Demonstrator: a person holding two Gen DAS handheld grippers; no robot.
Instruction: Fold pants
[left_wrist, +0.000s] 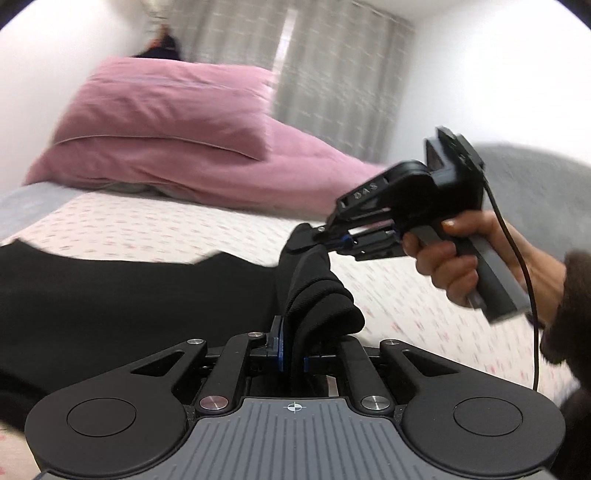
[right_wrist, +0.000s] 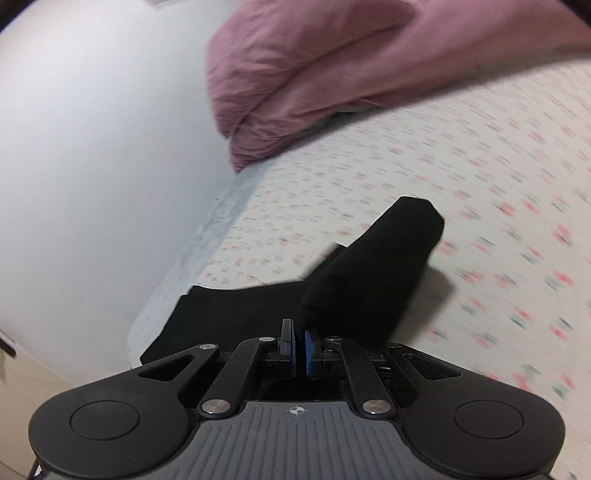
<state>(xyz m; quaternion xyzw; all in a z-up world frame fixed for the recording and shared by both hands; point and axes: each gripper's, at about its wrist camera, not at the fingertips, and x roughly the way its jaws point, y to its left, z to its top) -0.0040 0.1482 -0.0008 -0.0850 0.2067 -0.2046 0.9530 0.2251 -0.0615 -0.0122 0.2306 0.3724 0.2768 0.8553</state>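
Black pants (left_wrist: 110, 288) lie spread over a patterned bedsheet (left_wrist: 155, 229). My left gripper (left_wrist: 293, 354) is shut on a bunched fold of the pants' edge, which rises in front of the jaws. In the left wrist view my right gripper (left_wrist: 314, 236) comes in from the right, held by a hand (left_wrist: 461, 266), and pinches another part of the same raised edge. In the right wrist view the right gripper (right_wrist: 299, 349) has its blue pads nearly together, with the black pants (right_wrist: 369, 273) lifted just ahead of them.
A pink pillow (left_wrist: 166, 107) rests on a pink duvet (left_wrist: 258, 177) at the bed's head. A white wall (right_wrist: 92, 147) runs along the bed's side. Grey curtains (left_wrist: 332, 66) hang behind. A dark sleeve (left_wrist: 569, 314) is at the right.
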